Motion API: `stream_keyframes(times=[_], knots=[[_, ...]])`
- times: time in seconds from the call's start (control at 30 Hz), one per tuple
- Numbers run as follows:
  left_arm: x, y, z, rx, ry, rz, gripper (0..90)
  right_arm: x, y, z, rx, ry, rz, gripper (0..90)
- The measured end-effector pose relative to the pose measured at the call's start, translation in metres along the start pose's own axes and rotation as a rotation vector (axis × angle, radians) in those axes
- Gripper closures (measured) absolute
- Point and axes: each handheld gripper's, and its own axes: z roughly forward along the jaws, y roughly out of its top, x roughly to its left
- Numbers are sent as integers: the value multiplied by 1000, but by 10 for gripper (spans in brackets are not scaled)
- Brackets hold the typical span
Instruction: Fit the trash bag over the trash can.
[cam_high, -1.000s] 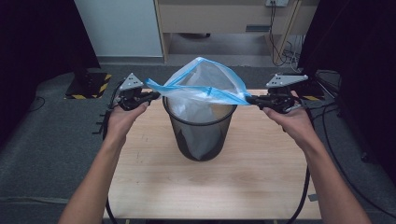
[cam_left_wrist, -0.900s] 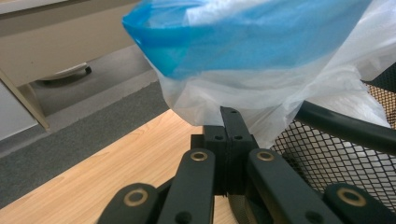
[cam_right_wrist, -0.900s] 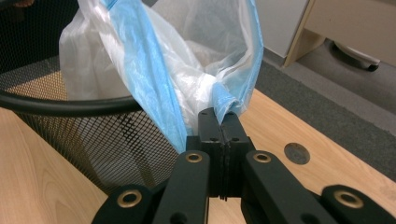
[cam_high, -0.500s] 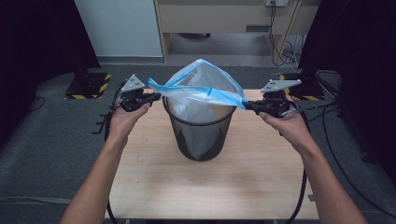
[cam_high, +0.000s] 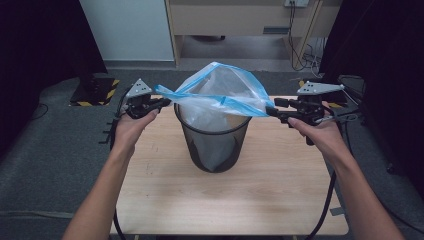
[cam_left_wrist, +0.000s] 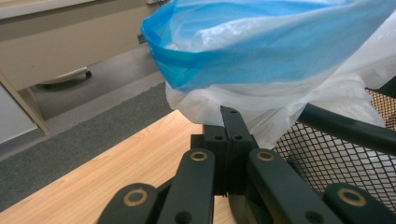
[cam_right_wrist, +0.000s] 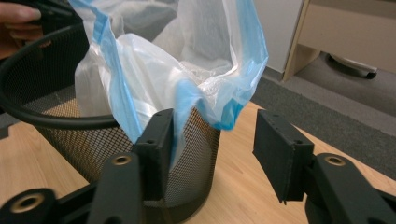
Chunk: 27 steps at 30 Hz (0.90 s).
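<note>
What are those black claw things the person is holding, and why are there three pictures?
Those are grippers: hand-held tongs with two black jaws each. One picture comes from a camera above the table. The other two come from small cameras riding on the grippers, so you look along the jaws.

On the wooden table stands a black mesh bin. A see-through plastic bag with a blue edge sits in it, its top stretched out above the rim.

The left gripper has its jaws shut on the bag's edge, pinching it tight. The right gripper has just been opening its jaws. In its own view the bag's blue edge hangs by one jaw, with a clear gap between the two, so it is not pinching now.
</note>
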Motion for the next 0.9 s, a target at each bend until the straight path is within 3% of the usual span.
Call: stream_keyframes(times=[0.33,0.37,0.47,0.6,0.7,0.9], knots=[[9,3,-3,-12,16,2,900,0,13,-4,-58,28,-5,393],[9,3,-4,-2,22,-15,900,-1,15,-4,-58,24,-10,394],[9,3,-2,-12,8,3,900,-3,20,-2,-51,7,3,398],[9,3,-2,-7,10,18,900,-9,29,6,-62,-16,34,412],[11,4,-1,-6,10,16,900,-8,38,11,-92,-18,29,410],[10,5,0,0,5,31,900,-14,47,29,-52,-45,49,410]])
